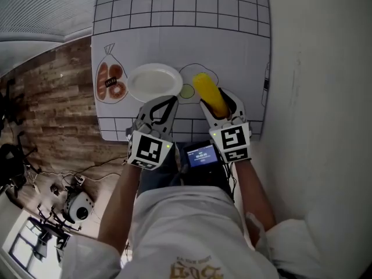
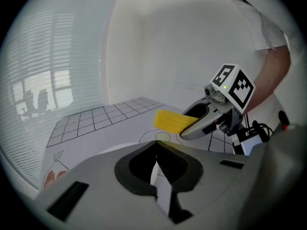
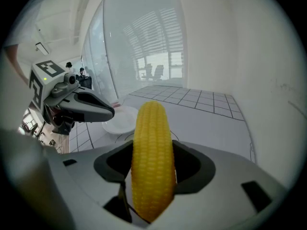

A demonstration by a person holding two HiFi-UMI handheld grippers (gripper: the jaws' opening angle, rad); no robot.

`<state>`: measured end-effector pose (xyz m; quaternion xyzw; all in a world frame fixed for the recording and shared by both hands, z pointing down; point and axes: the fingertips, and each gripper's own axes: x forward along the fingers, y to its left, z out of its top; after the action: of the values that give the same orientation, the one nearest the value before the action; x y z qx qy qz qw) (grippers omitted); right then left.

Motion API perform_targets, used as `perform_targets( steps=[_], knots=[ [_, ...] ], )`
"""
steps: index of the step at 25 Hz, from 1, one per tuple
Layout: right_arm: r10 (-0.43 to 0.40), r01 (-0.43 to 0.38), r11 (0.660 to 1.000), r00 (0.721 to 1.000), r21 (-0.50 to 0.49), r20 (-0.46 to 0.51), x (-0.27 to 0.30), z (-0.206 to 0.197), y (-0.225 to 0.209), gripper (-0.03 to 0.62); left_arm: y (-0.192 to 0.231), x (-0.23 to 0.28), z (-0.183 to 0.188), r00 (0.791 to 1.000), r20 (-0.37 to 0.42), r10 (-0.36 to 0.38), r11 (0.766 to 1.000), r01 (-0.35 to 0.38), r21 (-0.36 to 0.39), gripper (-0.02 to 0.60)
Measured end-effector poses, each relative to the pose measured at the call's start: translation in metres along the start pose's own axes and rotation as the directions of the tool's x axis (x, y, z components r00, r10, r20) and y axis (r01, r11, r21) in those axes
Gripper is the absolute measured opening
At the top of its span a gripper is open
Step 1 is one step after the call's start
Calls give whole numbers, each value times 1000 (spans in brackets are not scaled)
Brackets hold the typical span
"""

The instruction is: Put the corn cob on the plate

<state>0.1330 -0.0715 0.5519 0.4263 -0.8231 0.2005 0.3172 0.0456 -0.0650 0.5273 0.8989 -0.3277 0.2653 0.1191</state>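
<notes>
The yellow corn cob is held above the table, and my right gripper is shut on its near end. In the right gripper view the corn cob stands lengthwise between the jaws and fills the gap. The white plate lies empty on the mat, just left of the cob. My left gripper hovers over the plate's near edge, shut with nothing in it. From the left gripper view the corn cob sticks out of the right gripper to the right of the plate.
A white printed mat with a grid covers the table. It shows a bread-bag drawing left of the plate and an egg outline under the cob. A white wall rises on the right. Wooden floor lies left.
</notes>
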Motion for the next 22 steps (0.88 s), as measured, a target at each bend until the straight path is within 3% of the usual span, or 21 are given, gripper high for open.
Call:
perform_targets(
  steps=[10,22],
  knots=[
    [34,-36,997,999,-74,-21,22,18,12,252,28,-2,-5,1000,5,26,999,-26,-43,9],
    [131,-135,971,991,-195,-33,50,35,42,252,47,-9,-14,998,9,60,994,-59,-96,9]
  ],
)
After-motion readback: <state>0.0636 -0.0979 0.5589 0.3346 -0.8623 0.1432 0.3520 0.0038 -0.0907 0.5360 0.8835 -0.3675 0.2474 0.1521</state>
